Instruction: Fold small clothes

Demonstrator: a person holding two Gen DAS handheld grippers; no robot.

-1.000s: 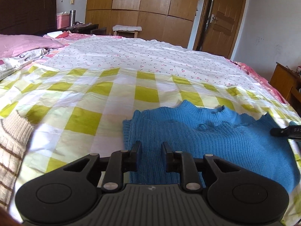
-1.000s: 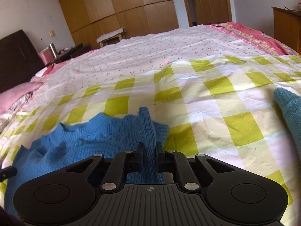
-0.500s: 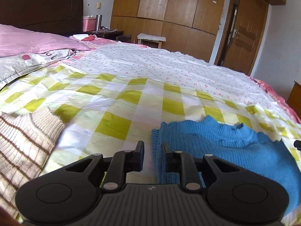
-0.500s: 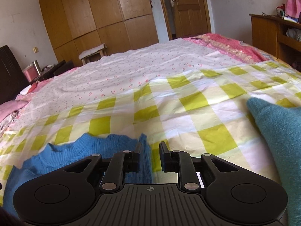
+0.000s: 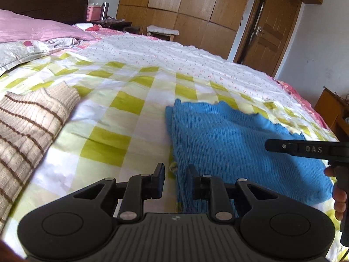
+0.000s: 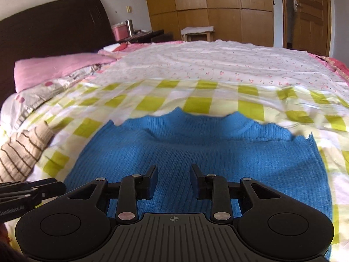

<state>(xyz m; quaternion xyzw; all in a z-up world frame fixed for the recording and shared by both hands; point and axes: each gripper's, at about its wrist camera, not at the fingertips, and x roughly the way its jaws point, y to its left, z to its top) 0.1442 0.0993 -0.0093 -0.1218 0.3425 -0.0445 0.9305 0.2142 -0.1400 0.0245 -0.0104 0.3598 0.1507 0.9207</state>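
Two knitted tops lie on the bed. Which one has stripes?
The beige sweater, at the left edge of the checked sheet: it carries thin brown stripes. The blue sweater beside it, in front of both claws, is plain.

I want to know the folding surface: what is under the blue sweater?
The blue sweater lies flat on a yellow-and-white checked sheet spread over the bed. Whatever is directly beneath the sweater is covered.
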